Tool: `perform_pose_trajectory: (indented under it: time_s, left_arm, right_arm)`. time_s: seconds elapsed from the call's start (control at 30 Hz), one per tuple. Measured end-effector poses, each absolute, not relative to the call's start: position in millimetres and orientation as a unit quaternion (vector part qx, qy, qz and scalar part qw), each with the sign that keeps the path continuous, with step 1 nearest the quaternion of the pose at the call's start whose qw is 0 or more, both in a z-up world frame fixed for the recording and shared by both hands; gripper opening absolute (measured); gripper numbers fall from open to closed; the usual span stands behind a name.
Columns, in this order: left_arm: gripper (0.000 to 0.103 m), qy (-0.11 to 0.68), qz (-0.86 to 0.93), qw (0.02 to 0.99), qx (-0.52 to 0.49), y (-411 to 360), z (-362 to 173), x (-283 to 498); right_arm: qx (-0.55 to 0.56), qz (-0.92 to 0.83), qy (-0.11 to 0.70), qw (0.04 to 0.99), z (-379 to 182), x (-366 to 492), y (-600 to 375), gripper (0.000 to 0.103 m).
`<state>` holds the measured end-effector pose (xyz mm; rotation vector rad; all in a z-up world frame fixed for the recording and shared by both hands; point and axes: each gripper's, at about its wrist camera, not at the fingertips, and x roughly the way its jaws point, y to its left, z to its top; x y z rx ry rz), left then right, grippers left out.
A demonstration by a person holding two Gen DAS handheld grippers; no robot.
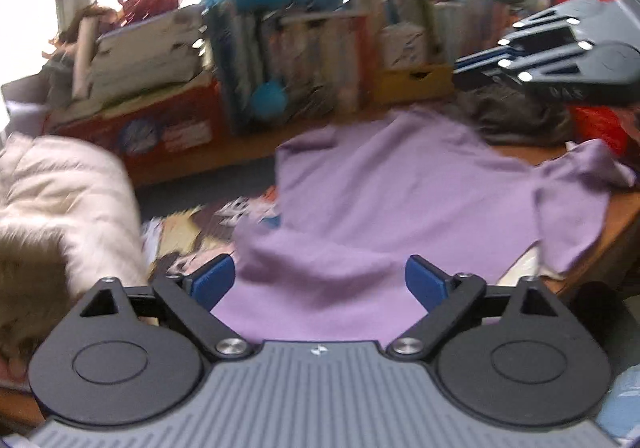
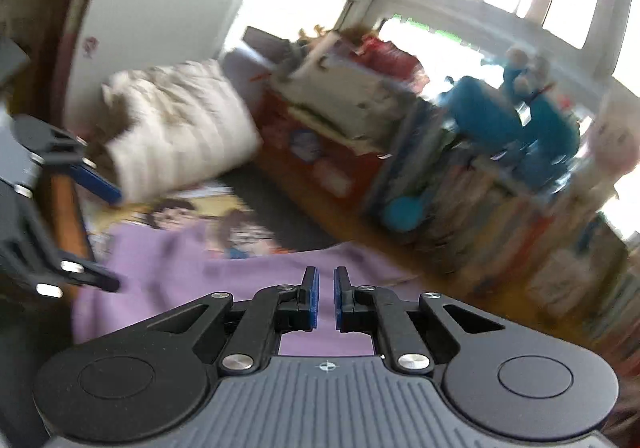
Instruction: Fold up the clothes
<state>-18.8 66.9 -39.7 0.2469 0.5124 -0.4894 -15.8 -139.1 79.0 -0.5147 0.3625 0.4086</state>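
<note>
The purple shirt (image 1: 400, 184) lies spread on the desk, long axis running left to right; my left gripper (image 1: 320, 280) hangs wide over its near edge, nearer; my right gripper (image 2: 325, 298) stands nearly closed, gripping nothing.

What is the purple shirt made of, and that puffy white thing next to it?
The purple shirt looks like soft, matte knit cloth, probably cotton: it drapes and wrinkles without shine. The puffy white thing looks like a quilted padded jacket with stitched ridges and, it seems, a furry brown trim.
</note>
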Motion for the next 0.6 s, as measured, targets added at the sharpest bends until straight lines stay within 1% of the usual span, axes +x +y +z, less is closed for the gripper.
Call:
perform_pose_trajectory:
  time_s: [0.03,0.07,0.1,0.13,0.17,0.23,0.27,0.4,0.47,0.57,0.6]
  left_arm:
    - [0.095,0.257,-0.241,0.927,0.125,63,-44,-16]
    - [0.095,0.264,-0.242,0.924,0.130,60,-48,-13]
    - [0.095,0.272,-0.242,0.921,0.136,57,-53,-10]
    - [0.095,0.289,-0.230,0.918,0.146,53,-60,-3]
    - [0.095,0.307,-0.218,0.914,0.155,50,-68,4]
    - [0.095,0.343,-0.186,0.906,0.165,48,-81,19]
    - [0.098,0.350,-0.182,0.906,0.152,52,-83,24]
    - [0.097,0.365,-0.168,0.908,0.114,65,-84,35]
    - [0.097,0.366,-0.166,0.909,0.113,67,-86,35]
    - [0.097,0.364,-0.166,0.910,0.111,70,-85,33]
    - [0.097,0.363,-0.165,0.910,0.112,71,-84,32]
  right_arm:
    - [-0.228,0.210,0.190,0.931,81,-17,-148,0.014]
    - [-0.199,0.228,0.208,0.930,77,-20,-154,0.024]
    - [-0.170,0.247,0.226,0.927,71,-23,-159,0.046]
    - [-0.151,0.268,0.245,0.920,60,-30,-160,0.060]
    - [-0.138,0.288,0.263,0.910,46,-38,-159,0.077]
    - [-0.136,0.318,0.289,0.892,20,-57,-149,0.078]
    - [-0.135,0.326,0.298,0.887,9,-63,-142,0.078]
    - [-0.113,0.333,0.317,0.881,-21,-68,-115,0.082]
    - [-0.103,0.329,0.316,0.884,-27,-62,-107,0.081]
    - [-0.084,0.312,0.327,0.888,-31,-50,-103,0.046]
    - [-0.070,0.311,0.328,0.889,-29,-46,-106,0.024]
